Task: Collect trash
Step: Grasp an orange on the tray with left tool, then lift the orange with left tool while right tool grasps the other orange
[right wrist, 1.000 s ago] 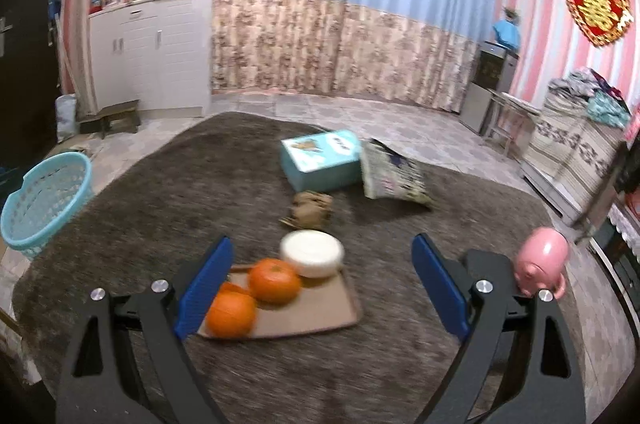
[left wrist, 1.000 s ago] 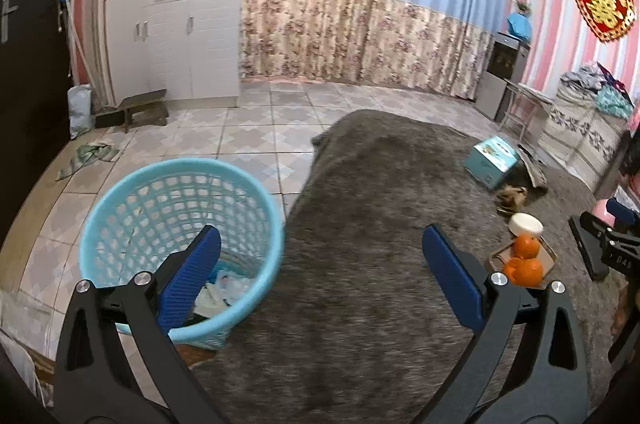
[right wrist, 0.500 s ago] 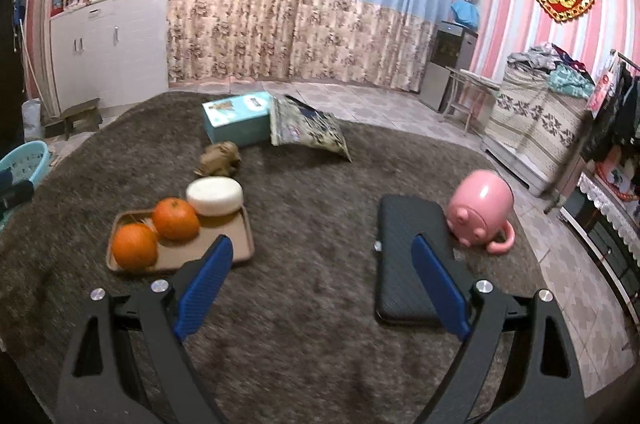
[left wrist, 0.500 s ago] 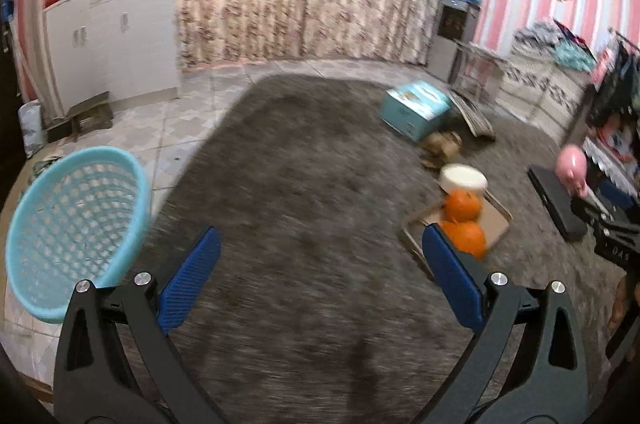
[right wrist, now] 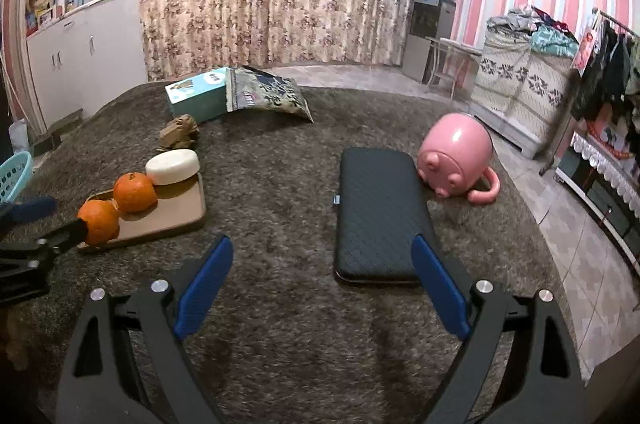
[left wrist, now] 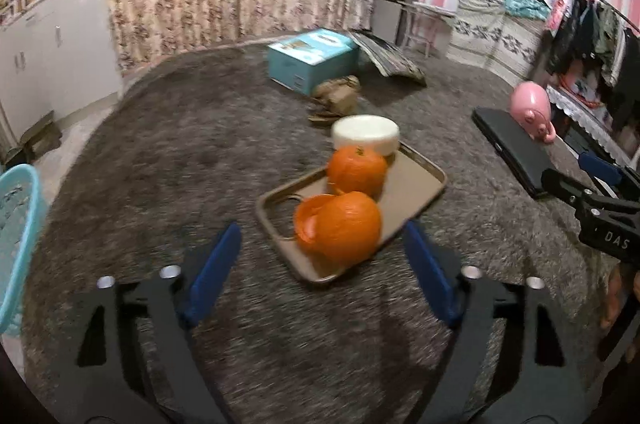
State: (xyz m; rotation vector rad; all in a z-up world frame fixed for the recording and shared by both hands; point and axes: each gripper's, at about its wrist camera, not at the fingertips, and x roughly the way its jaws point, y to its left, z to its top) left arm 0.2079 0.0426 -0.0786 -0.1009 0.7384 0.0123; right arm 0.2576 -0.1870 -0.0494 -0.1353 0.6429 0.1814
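Just ahead of wide-spread left gripper (left wrist: 322,260): orange peel (left wrist: 338,228) on tray (left wrist: 416,183).

A tray (left wrist: 416,183) lay on the carpet (left wrist: 192,151), carrying two oranges (left wrist: 356,169) one before the other and a round lidded tub (left wrist: 366,133) at its far end. Behind the tub sat crumpled paper (left wrist: 338,91), then a box (left wrist: 312,57) with a snack bag (right wrist: 266,91) leaning on its right. Right of the tray lay a flat case (right wrist: 378,216), a pig-shaped mug (right wrist: 456,153) beside its far right corner. A basket (left wrist: 16,224) stood off the carpet's left edge

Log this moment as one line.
left tongs: open, near peeled orange on brown tray | right tongs: open, empty
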